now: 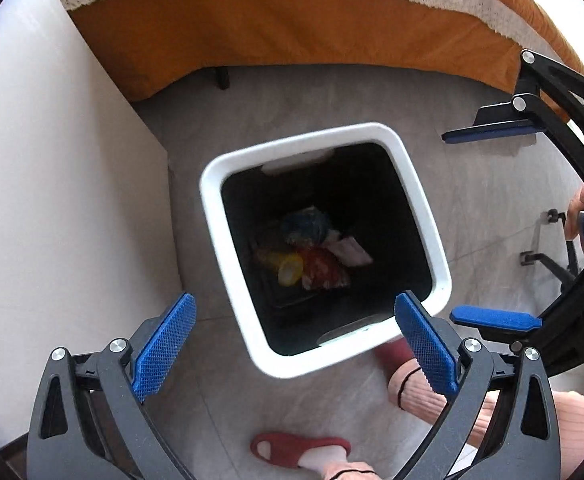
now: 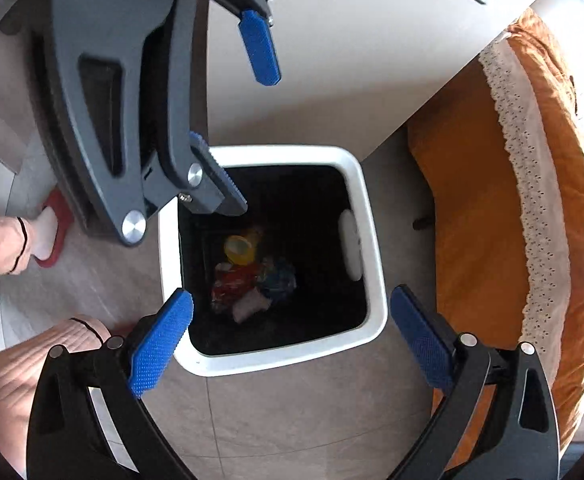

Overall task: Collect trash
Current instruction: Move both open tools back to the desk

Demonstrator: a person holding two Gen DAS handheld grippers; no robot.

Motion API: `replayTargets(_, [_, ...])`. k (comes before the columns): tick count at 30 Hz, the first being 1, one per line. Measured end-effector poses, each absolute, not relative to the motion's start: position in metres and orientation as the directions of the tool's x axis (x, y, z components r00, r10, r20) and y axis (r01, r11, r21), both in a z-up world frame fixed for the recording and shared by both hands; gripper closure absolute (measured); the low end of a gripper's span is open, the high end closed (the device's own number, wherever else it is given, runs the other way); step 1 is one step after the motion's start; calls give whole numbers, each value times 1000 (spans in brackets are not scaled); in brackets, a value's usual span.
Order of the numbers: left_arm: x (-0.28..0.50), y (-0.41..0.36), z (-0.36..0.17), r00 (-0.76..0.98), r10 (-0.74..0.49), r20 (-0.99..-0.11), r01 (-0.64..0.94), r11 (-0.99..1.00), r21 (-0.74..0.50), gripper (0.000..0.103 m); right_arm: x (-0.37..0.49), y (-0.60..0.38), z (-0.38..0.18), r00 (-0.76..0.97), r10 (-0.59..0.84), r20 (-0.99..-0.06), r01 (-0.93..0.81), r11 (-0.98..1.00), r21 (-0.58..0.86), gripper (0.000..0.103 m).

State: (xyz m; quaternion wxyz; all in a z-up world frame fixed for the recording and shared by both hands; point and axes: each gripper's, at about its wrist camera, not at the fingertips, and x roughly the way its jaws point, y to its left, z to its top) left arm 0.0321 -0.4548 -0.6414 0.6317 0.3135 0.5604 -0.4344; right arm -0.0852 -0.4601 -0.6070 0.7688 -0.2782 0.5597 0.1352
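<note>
A white bin [image 1: 324, 136] with a dark inside stands on the grey floor, seen from above in both views. At its bottom lie a yellow cup [image 1: 290, 268], a red wrapper [image 1: 326, 274], a blue wrapper [image 1: 306, 224] and white paper [image 1: 350, 250]. My left gripper [image 1: 294, 308] hangs open over the bin's near rim, nothing between its blue pads. My right gripper [image 1: 450, 224] stands open to the right of the bin. In the right wrist view the right gripper [image 2: 292, 296] is open above the bin [image 2: 284, 154], empty, with the left gripper [image 2: 256, 144] open opposite it. The yellow cup [image 2: 239, 248] shows below.
An orange bedspread [image 1: 292, 28] with white lace trim hangs behind the bin. A white panel [image 1: 52, 200] rises at its left. The person's feet in red slippers [image 1: 300, 446] and pink trouser legs [image 1: 416, 384] stand close to the bin. A black chair base [image 1: 548, 258] is at the right.
</note>
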Motion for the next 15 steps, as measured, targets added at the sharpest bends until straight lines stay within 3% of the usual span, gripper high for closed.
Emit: replayTargets(15, [30,-442,-516,30,-313,-949,906,410,-106,5,-77,-467,-477,398,-171,-902,-342,884,-318,5])
